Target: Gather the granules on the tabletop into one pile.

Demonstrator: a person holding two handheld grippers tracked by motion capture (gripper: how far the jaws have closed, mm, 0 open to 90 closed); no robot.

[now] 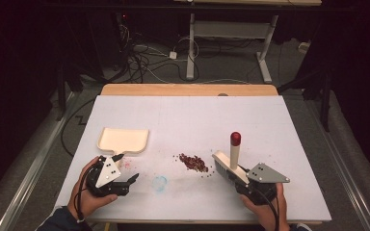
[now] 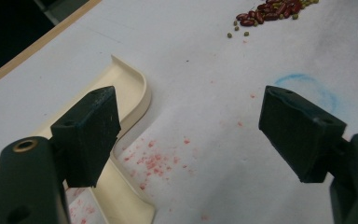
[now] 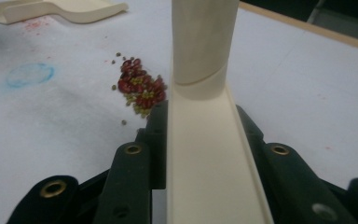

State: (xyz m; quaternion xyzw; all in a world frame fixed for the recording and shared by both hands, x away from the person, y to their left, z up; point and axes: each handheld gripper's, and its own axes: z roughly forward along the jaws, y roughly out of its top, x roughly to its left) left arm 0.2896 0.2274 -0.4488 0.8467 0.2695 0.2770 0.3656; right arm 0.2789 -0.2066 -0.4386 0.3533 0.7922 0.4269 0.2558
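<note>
A cream hand brush [image 1: 226, 167] with a red-tipped upright handle [image 1: 235, 139] stands at the table's front right, and my right gripper [image 1: 241, 183] is shut on its cream back [image 3: 205, 158]. A small pile of red and green beans [image 1: 193, 162] lies just left of the brush, close ahead of the right jaws as beans [image 3: 140, 91]. A cream dustpan [image 1: 123, 139] lies flat at the left. My left gripper [image 1: 126, 167] is open just in front of it; its one jaw hangs over the dustpan's rim [image 2: 133, 95], and nothing is between the jaws.
A faint blue circle [image 1: 160, 183] is drawn on the white sheet between the hands. Red specks [image 2: 154, 158] stain the sheet beside the dustpan. The table's wooden far edge [image 1: 188, 89] borders a dark floor with cables and a desk frame [image 1: 231, 43].
</note>
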